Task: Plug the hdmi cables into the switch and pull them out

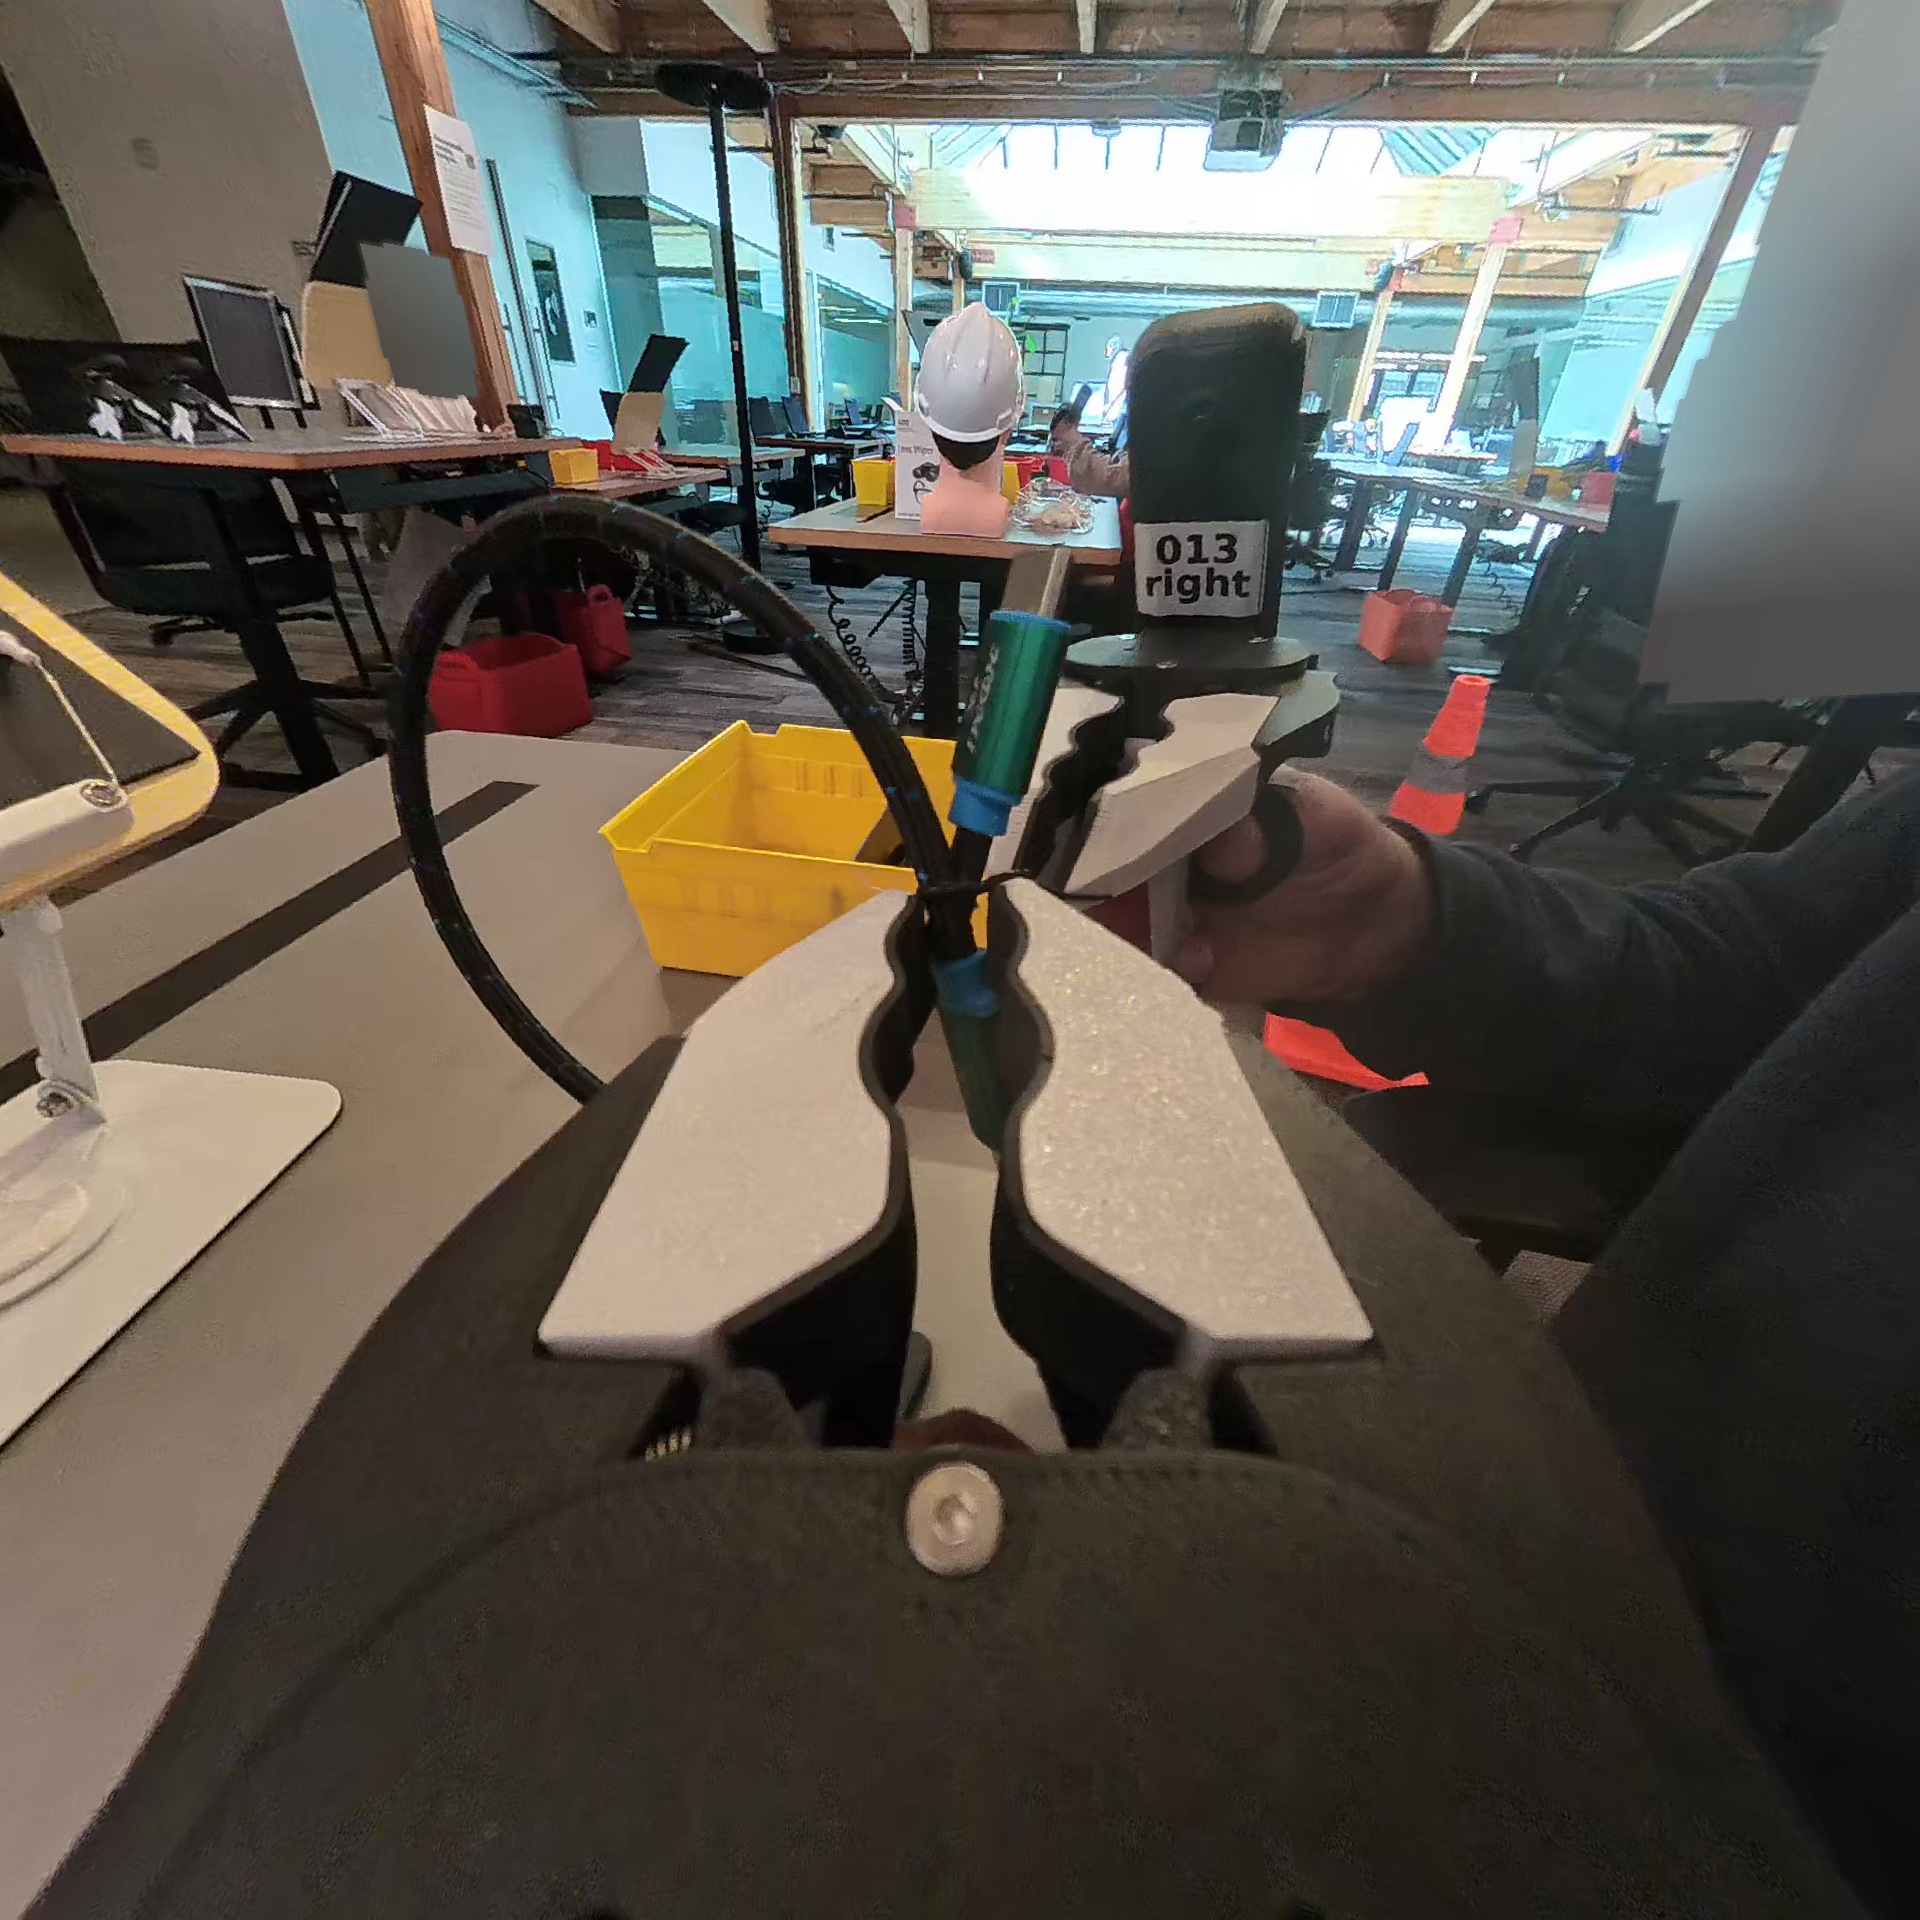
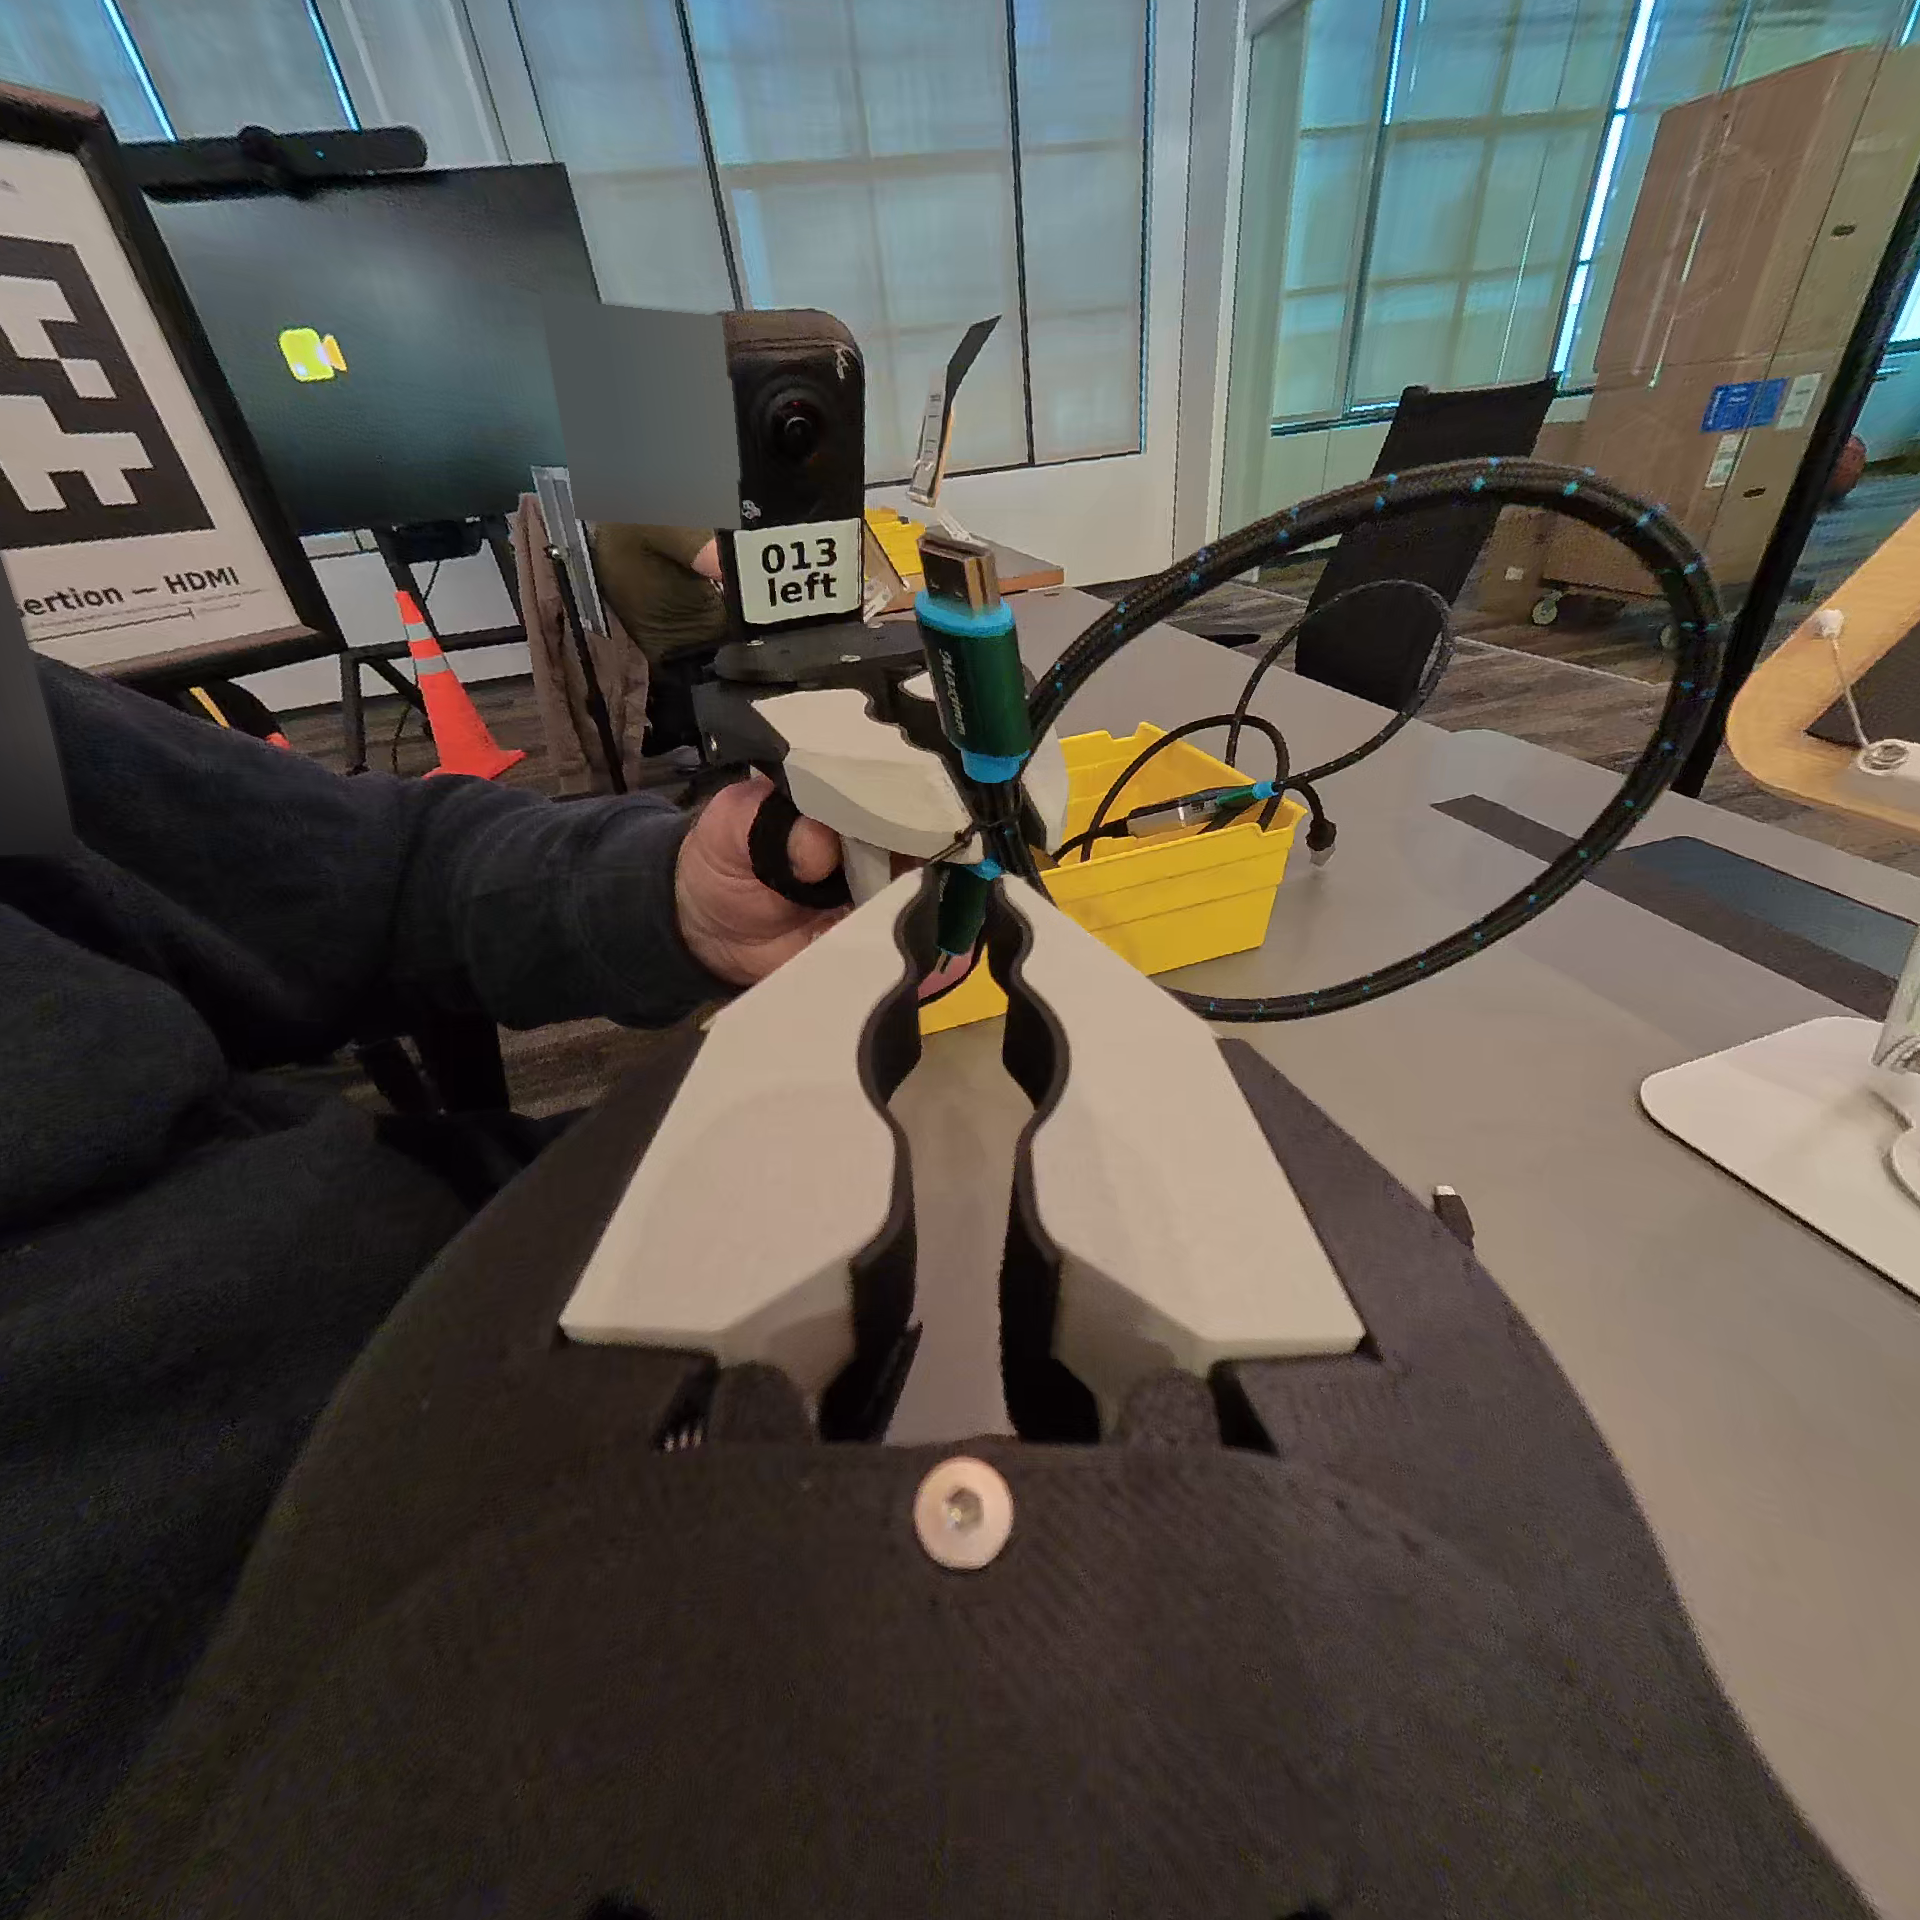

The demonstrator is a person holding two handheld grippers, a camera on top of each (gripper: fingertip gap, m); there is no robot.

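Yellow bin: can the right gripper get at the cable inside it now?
Probably not yet: the right gripper is shut on the looped cable. The bin itself lies open just beyond.

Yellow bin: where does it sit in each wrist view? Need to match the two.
Left wrist view: yellow bin sits centre, just left of and beyond the claw tips, on the grey table.
Right wrist view: yellow bin sits centre-right, beyond the tips.
Shared landmark: the looped black braided cable.
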